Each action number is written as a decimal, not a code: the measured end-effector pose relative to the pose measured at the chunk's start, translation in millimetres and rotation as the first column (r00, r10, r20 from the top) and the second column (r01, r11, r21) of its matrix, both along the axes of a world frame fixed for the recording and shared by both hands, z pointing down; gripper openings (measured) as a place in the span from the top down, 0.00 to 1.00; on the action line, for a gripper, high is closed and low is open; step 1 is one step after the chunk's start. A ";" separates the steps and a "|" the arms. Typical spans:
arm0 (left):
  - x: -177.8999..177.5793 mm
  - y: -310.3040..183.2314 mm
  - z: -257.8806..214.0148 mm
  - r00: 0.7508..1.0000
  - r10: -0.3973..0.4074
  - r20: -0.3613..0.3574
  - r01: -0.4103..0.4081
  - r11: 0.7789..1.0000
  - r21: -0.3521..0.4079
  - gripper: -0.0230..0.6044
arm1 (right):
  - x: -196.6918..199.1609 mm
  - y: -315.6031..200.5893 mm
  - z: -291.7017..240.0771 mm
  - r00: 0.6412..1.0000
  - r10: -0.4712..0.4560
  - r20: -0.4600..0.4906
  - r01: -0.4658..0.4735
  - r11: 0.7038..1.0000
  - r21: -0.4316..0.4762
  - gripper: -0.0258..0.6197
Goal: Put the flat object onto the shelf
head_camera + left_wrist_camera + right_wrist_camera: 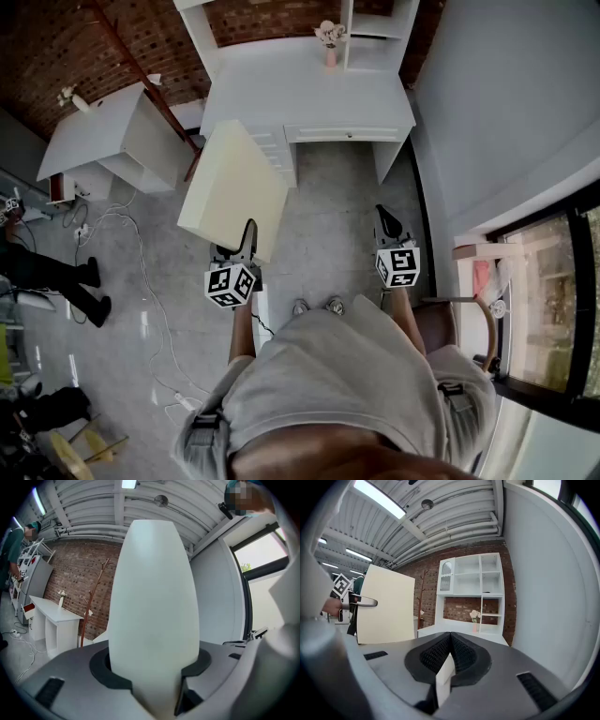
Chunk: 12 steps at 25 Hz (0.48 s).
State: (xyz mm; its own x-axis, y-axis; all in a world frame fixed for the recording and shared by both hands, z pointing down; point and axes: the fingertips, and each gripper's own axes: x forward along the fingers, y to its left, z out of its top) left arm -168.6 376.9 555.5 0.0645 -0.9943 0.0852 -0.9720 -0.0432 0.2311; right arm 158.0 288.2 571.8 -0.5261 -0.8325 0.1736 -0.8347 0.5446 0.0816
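While the person stands on the grey floor (328, 216) facing the far wall, both forearms reach forward from the waist, the left one (242, 328) roughly level and the right one (405, 314) tipped slightly downward. Against the far brick wall (56, 47) stands a white desk (309, 94), and on its far right side rises the white shelf unit (471, 581) with open compartments. The cream flat panel (234, 192) is not on it. It hangs above the floor, just in front of the desk's left end and to the left of the person's feet, tilted with its far corner up. The left gripper (246, 239) holds it by the near edge, its two black pads pressed against the panel's faces, so that in the left gripper view the board rises edge-on between them. The right gripper (386, 220) is well apart to the right and touches nothing in the scene. Its ribbed pads meet at the tips, though a small white piece (444, 677) sits between them near the base, perhaps part of the gripper itself. Each gripper carries a marker cube (231, 283) printed with black-and-white square patterns, not letters.
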 end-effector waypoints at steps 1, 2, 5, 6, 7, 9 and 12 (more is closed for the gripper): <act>0.6 0.2 -0.8 1.000 0.001 0.001 -0.001 1.000 0.001 0.53 | 0.0 0.5 -0.1 1.000 0.000 0.001 0.000 1.000 -0.001 0.91; 1.1 0.5 -1.5 1.000 0.003 0.002 -0.003 1.000 0.002 0.53 | 0.0 1.2 -0.2 1.000 0.001 0.002 -0.001 1.000 -0.001 0.91; 1.1 1.0 -2.0 1.000 0.009 0.003 -0.009 1.000 0.001 0.53 | -0.2 3.4 -0.6 1.000 0.001 0.000 -0.001 1.000 0.000 0.92; 0.6 0.6 -1.8 1.000 0.010 0.004 -0.010 1.000 -0.001 0.53 | -0.1 3.3 -0.5 1.000 0.002 -0.002 -0.002 1.000 0.000 0.91; 0.4 0.0 -1.7 1.000 0.009 0.004 -0.009 1.000 -0.002 0.53 | 0.6 2.9 -0.4 1.000 0.003 -0.003 -0.003 1.000 0.000 0.91; 1.4 -0.8 -2.1 1.000 0.010 0.004 -0.010 1.000 -0.001 0.53 | 3.0 2.6 -0.3 1.000 0.003 -0.001 -0.003 1.000 -0.001 0.91; 3.7 -2.4 -4.5 1.000 0.015 0.010 -0.015 1.000 0.004 0.53 | 6.4 2.6 -1.0 1.000 0.003 0.013 -0.003 1.000 -0.003 0.91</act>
State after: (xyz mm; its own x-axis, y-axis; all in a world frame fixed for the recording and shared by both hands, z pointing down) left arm -164.9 374.6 550.9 0.0788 -0.9935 0.0818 -0.9734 -0.0590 0.2214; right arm 164.4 290.7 570.8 -0.5261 -0.8335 0.1689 -0.8372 0.5425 0.0694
